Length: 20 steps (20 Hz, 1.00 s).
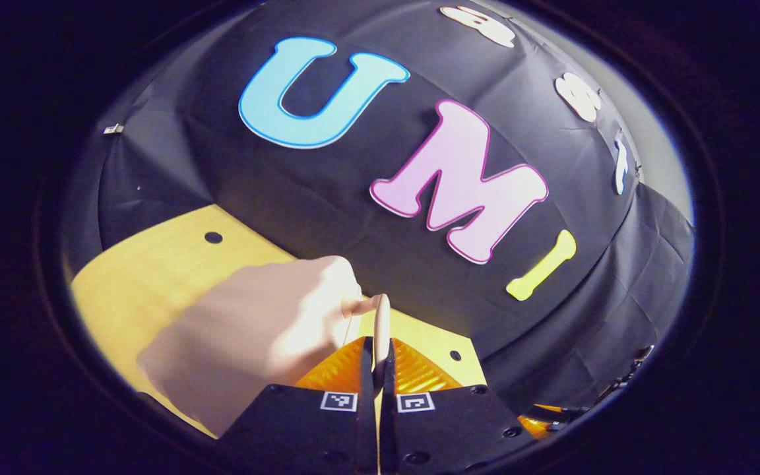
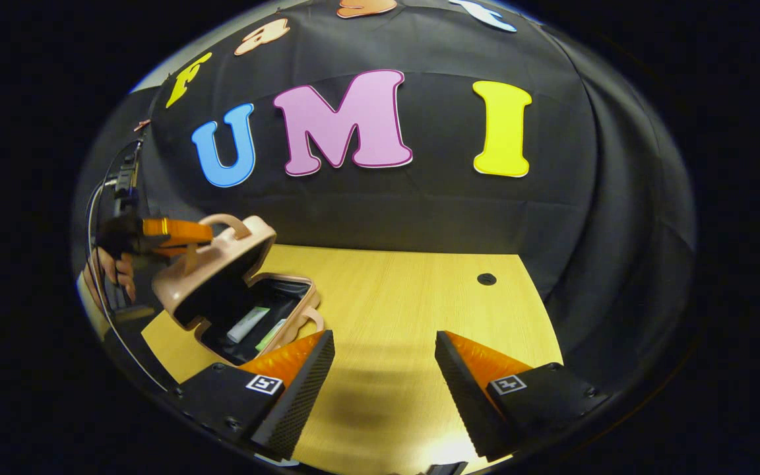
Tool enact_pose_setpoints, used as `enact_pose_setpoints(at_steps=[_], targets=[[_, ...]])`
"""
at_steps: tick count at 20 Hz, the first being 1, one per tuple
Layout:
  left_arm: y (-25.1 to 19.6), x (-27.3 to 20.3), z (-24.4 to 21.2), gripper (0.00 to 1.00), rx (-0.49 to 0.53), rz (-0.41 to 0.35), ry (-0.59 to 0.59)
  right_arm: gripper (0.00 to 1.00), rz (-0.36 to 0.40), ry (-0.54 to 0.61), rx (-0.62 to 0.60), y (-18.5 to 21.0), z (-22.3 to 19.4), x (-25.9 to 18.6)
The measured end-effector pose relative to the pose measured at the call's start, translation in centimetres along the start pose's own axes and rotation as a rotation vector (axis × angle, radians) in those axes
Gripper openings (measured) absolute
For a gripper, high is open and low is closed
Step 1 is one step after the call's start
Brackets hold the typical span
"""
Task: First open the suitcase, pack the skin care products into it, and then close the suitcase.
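Left gripper (image 1: 380, 359) pinched, jaws closed on the handle (image 1: 380, 323) of the suitcase lid (image 2: 212, 274), holding it half raised above the suitcase (image 2: 258, 323) on the tabletop (image 2: 406, 290). Two tubes (image 2: 248, 324) inside. Right gripper (image 2: 383, 369) wide apart, holding nothing, over bare wood.

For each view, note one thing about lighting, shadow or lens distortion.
Left gripper view: fisheye bends the table edge; the suitcase lid looks blurred and brightly lit up close. Right gripper view: the right gripper casts a soft shadow; glare whitens the table's near edge.
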<state>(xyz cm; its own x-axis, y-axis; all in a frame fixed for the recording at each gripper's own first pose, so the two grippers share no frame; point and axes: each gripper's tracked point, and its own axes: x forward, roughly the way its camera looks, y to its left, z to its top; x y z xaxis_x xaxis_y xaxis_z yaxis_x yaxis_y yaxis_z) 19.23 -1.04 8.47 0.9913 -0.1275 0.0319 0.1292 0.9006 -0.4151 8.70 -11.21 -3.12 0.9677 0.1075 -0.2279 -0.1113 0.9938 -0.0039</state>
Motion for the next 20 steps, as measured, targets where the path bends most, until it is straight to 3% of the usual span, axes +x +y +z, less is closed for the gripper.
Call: enact_pose_setpoints(at_steps=[4,7,9,10,11,12,14,15,20], targets=[[-1.1,4.5,-9.0,0.07,0.063,0.088,0.104,0.98,0.042,-0.019,-0.002,-0.9,0.3,0.0],[0.0,6.5,-12.8,0.10,0.146,0.155,0.147,0.98,0.053,-0.036,0.007,-0.9,0.5,-0.6],[0.2,7.1,-14.7,0.17,0.130,0.150,0.183,0.98,0.045,-0.048,0.014,-0.8,0.7,-1.0],[-0.8,6.7,-15.1,0.28,0.090,0.118,0.183,0.97,0.037,-0.052,0.021,-0.7,0.8,-1.0],[-1.2,6.0,-14.5,0.39,0.053,0.116,0.166,0.97,0.027,-0.056,0.031,-0.7,0.9,-1.1],[-1.7,6.0,-13.7,0.58,0.028,0.102,0.133,0.98,0.017,-0.064,0.042,-0.4,1.2,-1.0],[-2.8,3.5,-10.1,0.77,0.077,0.093,0.028,0.97,-0.021,-0.076,0.055,-0.1,1.6,-0.9],[-3.4,1.5,-8.2,0.95,0.131,0.087,-0.022,0.97,-0.031,-0.076,0.066,0.6,1.7,-1.0],[-5.9,-8.7,1.9,0.96,0.412,0.109,-0.283,0.98,-0.083,-0.108,0.102,3.8,3.7,-2.3]])
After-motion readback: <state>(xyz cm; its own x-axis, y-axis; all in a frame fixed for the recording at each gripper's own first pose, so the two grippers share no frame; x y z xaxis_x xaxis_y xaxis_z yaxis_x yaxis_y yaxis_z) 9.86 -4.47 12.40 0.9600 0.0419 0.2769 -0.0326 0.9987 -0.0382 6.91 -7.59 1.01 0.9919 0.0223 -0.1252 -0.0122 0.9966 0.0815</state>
